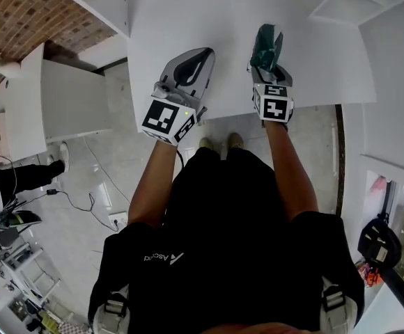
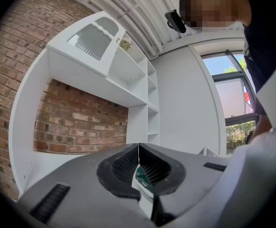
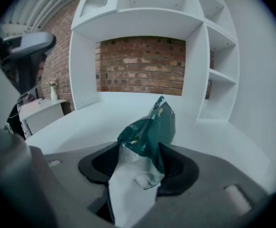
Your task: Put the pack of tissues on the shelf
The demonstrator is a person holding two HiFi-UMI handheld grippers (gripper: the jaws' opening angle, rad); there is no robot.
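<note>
Found right gripper clamped on the pack of tissues: green-and-white wrapper pinched between both pads, crumpled, sticking out past the jaw tips toward 12 o'clock. Confirmed the same from the head view, with the pack projecting at 12 o'clock from the jaws over the white tabletop. Cannot tell whether touching the surface.

Found left gripper closed, pads meeting edge to edge. Glimpsed a small green patch below the pad line, not identifiable. Placed it at 9 o'clock of the right one in the head view, near the table's front edge.

Noted shelf unit at 2 o'clock in the right gripper view, open compartments stacked one above another, well apart from the pack. Noted brick wall at 12 o'clock behind the recess, with an upper shelf board spanning above it. Recorded tabletop running from the jaws to the shelf uprights.

Logged at 9 o'clock a low side cabinet carrying a small vase. Logged on the floor at 8 o'clock in the head view a loose cable and a second person's legs.
</note>
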